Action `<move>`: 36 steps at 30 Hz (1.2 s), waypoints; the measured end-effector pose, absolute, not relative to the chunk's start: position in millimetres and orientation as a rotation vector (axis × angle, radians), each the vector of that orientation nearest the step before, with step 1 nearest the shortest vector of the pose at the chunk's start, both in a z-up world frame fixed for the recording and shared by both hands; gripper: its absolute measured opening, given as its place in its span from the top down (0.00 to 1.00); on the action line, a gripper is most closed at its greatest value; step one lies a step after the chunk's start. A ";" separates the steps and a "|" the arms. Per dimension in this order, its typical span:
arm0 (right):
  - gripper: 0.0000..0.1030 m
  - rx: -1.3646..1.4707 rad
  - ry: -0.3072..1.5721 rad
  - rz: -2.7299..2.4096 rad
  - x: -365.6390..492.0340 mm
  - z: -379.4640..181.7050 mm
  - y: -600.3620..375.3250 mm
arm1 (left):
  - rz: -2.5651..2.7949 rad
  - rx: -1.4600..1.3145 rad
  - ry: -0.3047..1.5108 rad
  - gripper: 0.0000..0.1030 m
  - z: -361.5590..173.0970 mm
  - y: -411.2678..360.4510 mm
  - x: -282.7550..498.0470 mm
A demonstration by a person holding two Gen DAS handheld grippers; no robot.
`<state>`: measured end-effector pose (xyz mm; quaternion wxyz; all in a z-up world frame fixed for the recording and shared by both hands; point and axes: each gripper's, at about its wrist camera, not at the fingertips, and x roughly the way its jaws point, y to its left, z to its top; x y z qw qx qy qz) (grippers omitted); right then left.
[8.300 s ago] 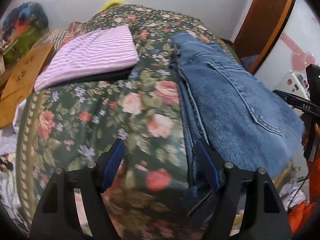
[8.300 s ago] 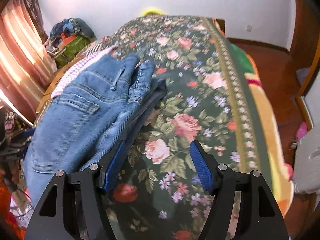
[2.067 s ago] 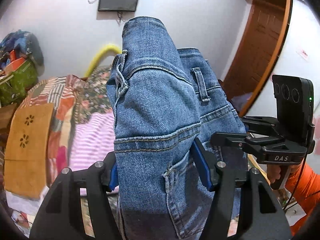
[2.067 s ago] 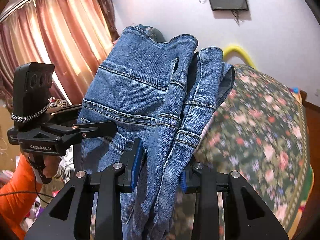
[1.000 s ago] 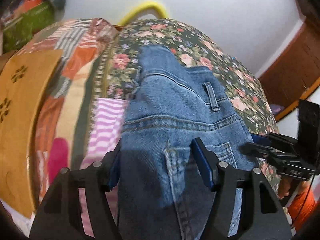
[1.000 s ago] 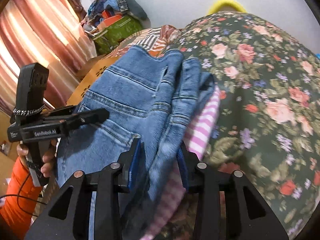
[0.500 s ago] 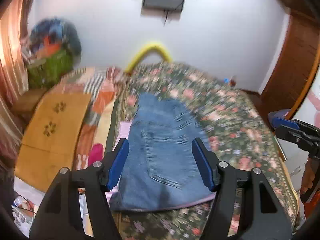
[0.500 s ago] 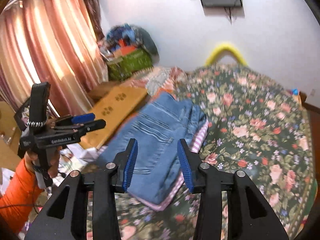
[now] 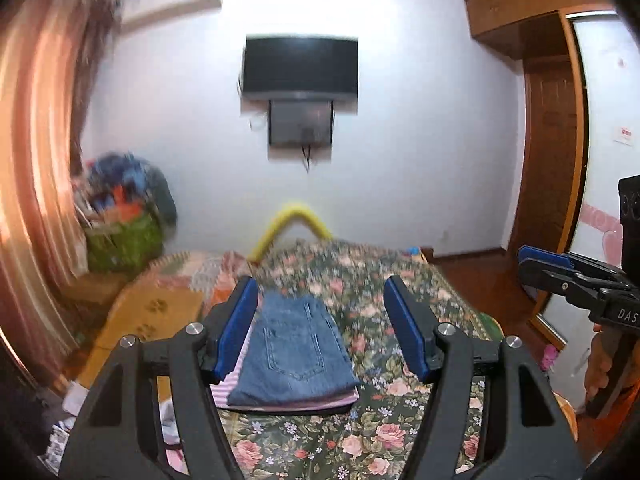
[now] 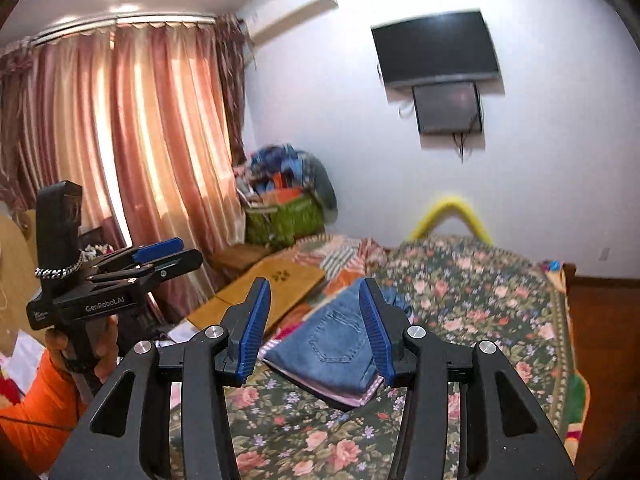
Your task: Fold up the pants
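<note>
The folded jeans (image 9: 294, 356) are laid on a striped pink cloth (image 9: 280, 399) on the flowered bed (image 9: 400, 304). The left claw (image 9: 320, 330) is held wide open and empty, well above the jeans. The right claw (image 10: 316, 334) is likewise spread open, with nothing gripped between its blue pads (image 10: 253, 332).

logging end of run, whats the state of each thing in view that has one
blue denim jeans: folded, lying flat on the striped cloth
pink-and-white striped folded cloth: folded, under the jeans, on the bedspread
green floral bedspread: spread over the bed
left gripper: open, empty, fingers apart
right gripper: open, empty
black wall-mounted tv: screen dark
pink curtains: drawn, backlit
</note>
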<state>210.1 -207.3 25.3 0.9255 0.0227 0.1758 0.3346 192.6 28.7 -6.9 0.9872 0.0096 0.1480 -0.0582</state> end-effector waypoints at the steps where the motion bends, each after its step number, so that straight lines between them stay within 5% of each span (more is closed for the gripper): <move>1: 0.58 0.040 0.343 0.684 199.1 26.8 -208.6 | -0.107 0.033 0.268 0.36 -4.6 23.9 177.9; 6: 0.46 0.031 0.281 0.678 160.9 27.0 -211.2 | -0.091 0.057 0.194 0.29 -5.5 7.6 127.9; 9: 0.37 0.026 0.249 0.664 144.3 22.9 -213.0 | -0.110 0.044 0.179 0.13 -11.9 5.0 109.5; 11: 0.23 0.040 0.238 0.666 136.4 18.6 -213.5 | -0.111 0.034 0.165 0.09 -16.8 3.1 98.2; 16: 0.04 0.062 0.191 0.624 122.9 12.1 -214.5 | -0.088 0.056 0.141 0.00 -31.6 -2.6 80.7; 36: 0.00 0.040 0.196 0.544 108.0 -1.8 -216.9 | -0.098 -0.031 0.160 0.00 -53.9 5.8 74.1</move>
